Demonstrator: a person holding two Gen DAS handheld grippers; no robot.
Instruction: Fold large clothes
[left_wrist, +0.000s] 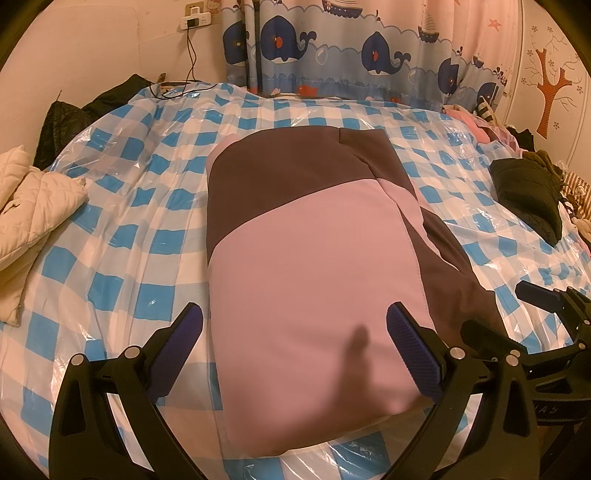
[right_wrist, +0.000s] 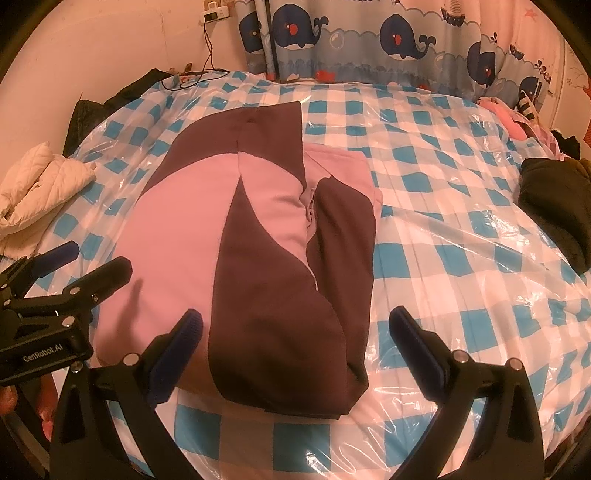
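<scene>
Item: pink-and-brown garment (left_wrist: 314, 251), folded lengthwise, mid-bed (left_wrist: 122, 229). Soft, bulky, light; likely slides on plastic cover. Grip near hem corners. Left gripper (left_wrist: 295, 332), right gripper (right_wrist: 295, 332): jaws apart, empty.

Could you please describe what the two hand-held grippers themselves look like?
Both are black frames with silver rivets and two fingers with dark blue textured pads. The left hand-held gripper carries white "GenRobot.AI" lettering, seen from the right view; the right hand-held gripper matches.

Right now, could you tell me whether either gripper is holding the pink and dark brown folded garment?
No: the left gripper and right gripper both hover open above the garment.
</scene>
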